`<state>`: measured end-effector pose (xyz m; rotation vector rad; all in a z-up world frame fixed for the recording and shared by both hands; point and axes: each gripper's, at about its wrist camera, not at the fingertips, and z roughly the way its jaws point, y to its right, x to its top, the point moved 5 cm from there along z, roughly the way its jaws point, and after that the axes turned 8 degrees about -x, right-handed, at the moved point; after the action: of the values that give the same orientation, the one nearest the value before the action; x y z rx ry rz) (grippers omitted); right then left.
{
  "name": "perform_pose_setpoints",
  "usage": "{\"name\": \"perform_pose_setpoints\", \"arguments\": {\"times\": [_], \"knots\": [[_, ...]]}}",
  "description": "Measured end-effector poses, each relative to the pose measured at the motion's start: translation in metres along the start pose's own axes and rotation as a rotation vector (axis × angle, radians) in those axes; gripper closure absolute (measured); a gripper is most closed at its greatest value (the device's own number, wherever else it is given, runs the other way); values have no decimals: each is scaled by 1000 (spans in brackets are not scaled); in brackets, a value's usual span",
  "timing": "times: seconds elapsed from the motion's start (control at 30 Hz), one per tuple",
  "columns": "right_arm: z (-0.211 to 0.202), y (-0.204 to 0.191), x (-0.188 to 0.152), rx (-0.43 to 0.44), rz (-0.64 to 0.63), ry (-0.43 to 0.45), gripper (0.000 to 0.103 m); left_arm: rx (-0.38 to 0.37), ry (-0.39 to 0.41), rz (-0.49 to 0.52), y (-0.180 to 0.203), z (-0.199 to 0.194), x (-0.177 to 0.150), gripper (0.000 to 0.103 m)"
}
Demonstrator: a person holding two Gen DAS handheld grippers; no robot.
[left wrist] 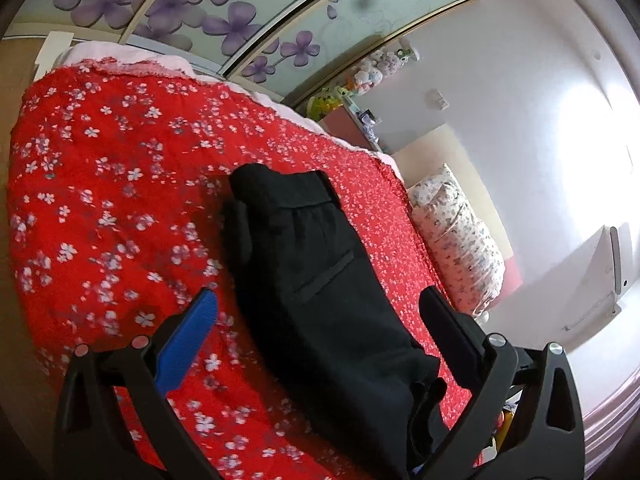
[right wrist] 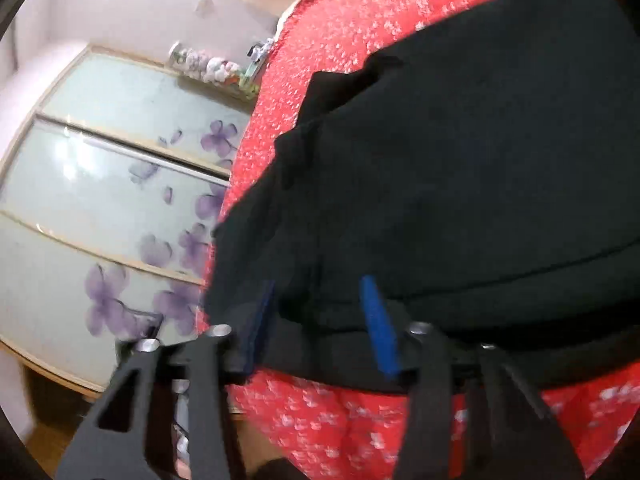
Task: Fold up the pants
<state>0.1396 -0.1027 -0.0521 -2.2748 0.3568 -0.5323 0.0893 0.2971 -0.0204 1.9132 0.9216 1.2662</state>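
Observation:
The black pants (left wrist: 316,264) lie folded in a long strip on the red flowered bedspread (left wrist: 112,184), waistband at the far end. My left gripper (left wrist: 320,312) is open above them, its blue pad (left wrist: 188,340) left of the strip and its black finger (left wrist: 448,340) to the right. In the right wrist view the pants (right wrist: 460,168) fill most of the frame. My right gripper (right wrist: 320,316) is open, with both blue pads (right wrist: 378,324) against the near edge of the cloth; no fold is pinched between them.
A flowered pillow (left wrist: 460,240) lies at the head of the bed by the white wall. A wardrobe with purple flower doors (left wrist: 224,20) stands beyond the bed and also shows in the right wrist view (right wrist: 112,200). Stuffed toys (left wrist: 372,72) sit on a shelf.

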Motion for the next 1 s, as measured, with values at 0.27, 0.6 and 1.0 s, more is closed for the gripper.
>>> {"name": "perform_pose_setpoints", "arguments": {"times": [0.27, 0.6, 1.0], "knots": [[-100, -18, -2, -32, -275, 80, 25, -80, -132, -130, -19, 2, 16, 2], [-124, 9, 1, 43, -233, 153, 23, -49, -358, -209, -27, 56, 24, 3], [-124, 13, 1, 76, -218, 139, 22, 7, -359, -70, -8, 74, 27, 20]]}}
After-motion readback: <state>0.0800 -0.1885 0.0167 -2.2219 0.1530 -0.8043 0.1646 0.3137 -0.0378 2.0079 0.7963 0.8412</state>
